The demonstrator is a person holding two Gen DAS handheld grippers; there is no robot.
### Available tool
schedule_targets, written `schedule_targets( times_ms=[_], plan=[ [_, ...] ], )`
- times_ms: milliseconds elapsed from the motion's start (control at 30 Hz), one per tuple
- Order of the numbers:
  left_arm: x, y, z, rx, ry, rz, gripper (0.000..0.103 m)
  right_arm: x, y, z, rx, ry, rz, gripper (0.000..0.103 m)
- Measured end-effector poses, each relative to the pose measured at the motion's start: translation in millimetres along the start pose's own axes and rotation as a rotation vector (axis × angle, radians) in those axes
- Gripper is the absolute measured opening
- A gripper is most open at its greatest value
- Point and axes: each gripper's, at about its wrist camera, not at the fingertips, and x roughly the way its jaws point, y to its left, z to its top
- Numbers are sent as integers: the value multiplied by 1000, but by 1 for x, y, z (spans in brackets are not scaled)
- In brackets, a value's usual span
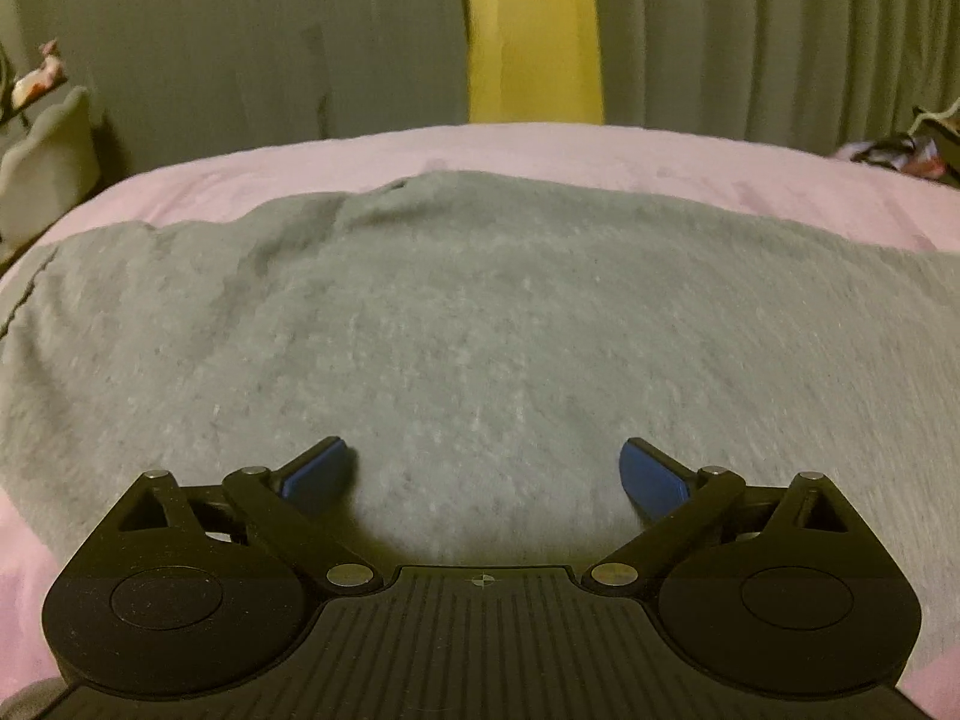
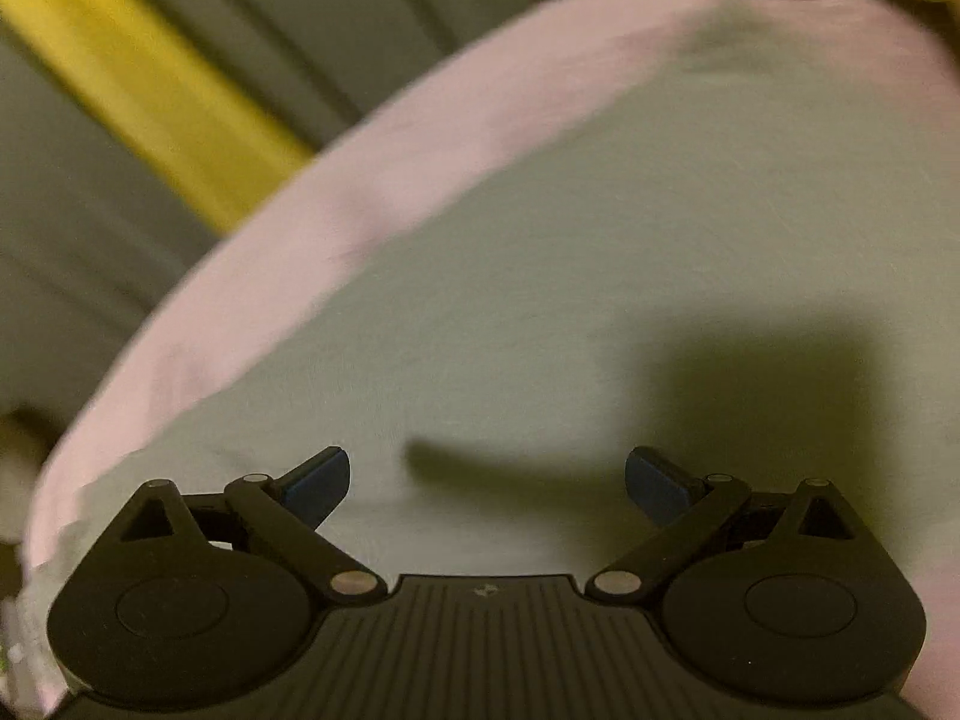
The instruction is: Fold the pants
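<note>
Left hand-held gripper (image 1: pixel 489 468) and right hand-held gripper (image 2: pixel 487 477) stood wide, empty, over grey pants (image 1: pixel 480 312) spread on the pink bed (image 1: pixel 540 150). We judged the fabric soft, limp; grip an edge.

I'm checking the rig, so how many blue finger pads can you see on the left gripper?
2: one blue pad at the lower left and the other at the lower right, spread wide apart over the grey pants with nothing between them.

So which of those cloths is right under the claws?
The grey pants, fuzzy, lying on the smooth pink sheet; the grey curtains hang behind.
</note>
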Motion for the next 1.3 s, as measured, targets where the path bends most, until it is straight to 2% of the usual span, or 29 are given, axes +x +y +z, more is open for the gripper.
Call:
schedule_targets(
  times_ms=[33, 67, 100, 167, 267, 433, 600, 667, 700, 867, 933, 967, 1133, 1233, 1300],
  plan=[
    [-2, -2, -1, 5, 1, -8, 100, -5, -22, 5, 77, -3, 34, 98],
    [-4, -3, -2, 6, 3, -12, 100, -13, -44, 9, 144, -20, 90, 93],
    [-5, -5, -3, 9, 1, -10, 100, -22, -60, 11, 174, -46, 92, 89],
    [-7, -10, -4, 27, -3, -12, 100, -40, -76, 7, 159, -97, 67, 87],
    [-11, -18, -6, 49, 0, -32, 100, -50, -83, -5, 106, -80, 102, 89],
    [-15, -25, -11, 59, 22, -56, 100, -64, -114, -8, 158, -101, 150, 89],
    [-11, -26, -12, 66, 40, -41, 101, -82, -130, -9, 169, -150, 78, 90],
    [-10, -25, -12, 60, 41, -40, 101, -81, -136, -11, 187, -153, -48, 90],
    [-9, -25, -11, 59, 41, -41, 101, -80, -143, -14, 195, -157, -75, 90],
    [-6, -27, -12, 68, 42, -39, 102, -79, -164, -21, 266, -209, 47, 89],
    [-5, -27, -12, 72, 42, -36, 102, -76, -168, -19, 293, -223, 80, 80],
    [-5, -27, -12, 72, 41, -36, 102, -75, -171, -17, 319, -229, 102, 69],
    [-7, -25, -12, 60, 44, -42, 102, -66, -183, -8, 416, -240, 170, 62],
    [-6, -24, -12, 53, 45, -43, 102, -68, -182, -9, 419, -267, 234, 59],
    [-5, -24, -11, 50, 45, -43, 102, -71, -176, -10, 394, -282, 259, 24]
  ],
)
